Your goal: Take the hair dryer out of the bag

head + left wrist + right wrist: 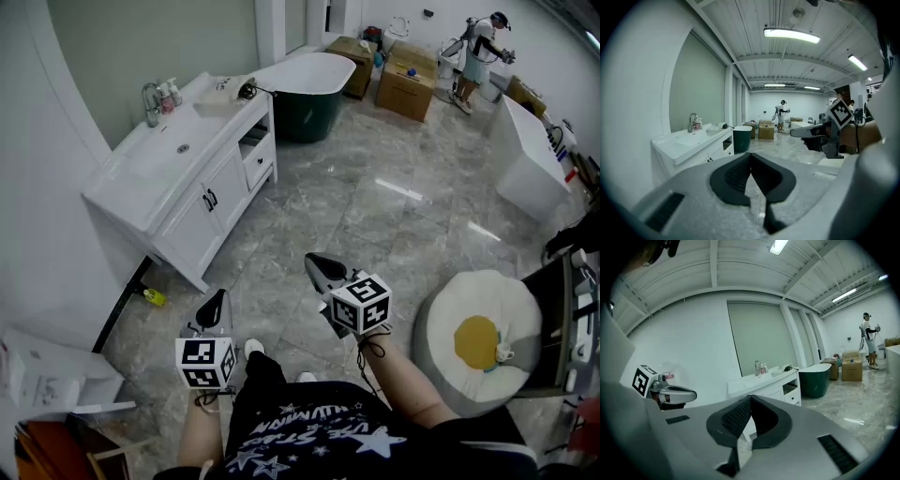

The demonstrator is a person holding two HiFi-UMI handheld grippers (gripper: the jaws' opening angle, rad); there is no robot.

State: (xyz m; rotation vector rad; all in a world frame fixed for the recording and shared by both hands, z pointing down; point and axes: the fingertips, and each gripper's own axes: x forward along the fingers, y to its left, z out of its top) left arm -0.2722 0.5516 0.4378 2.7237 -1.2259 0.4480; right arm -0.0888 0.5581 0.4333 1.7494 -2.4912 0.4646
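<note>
My left gripper (219, 298) and right gripper (317, 262) are both closed and empty, while what looks like the bag (228, 95) sits at the far end of the vanity (141, 183), well ahead-left and nearer my left.

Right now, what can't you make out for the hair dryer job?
1. Head view: no bag is recognisable; the dark corded item on the vanity is too small to name.
2. Left gripper view: that item is tiny and far off, no clearer.
3. Head view, bottom left: white items are cut by the picture edge; their contents are hidden.
</note>
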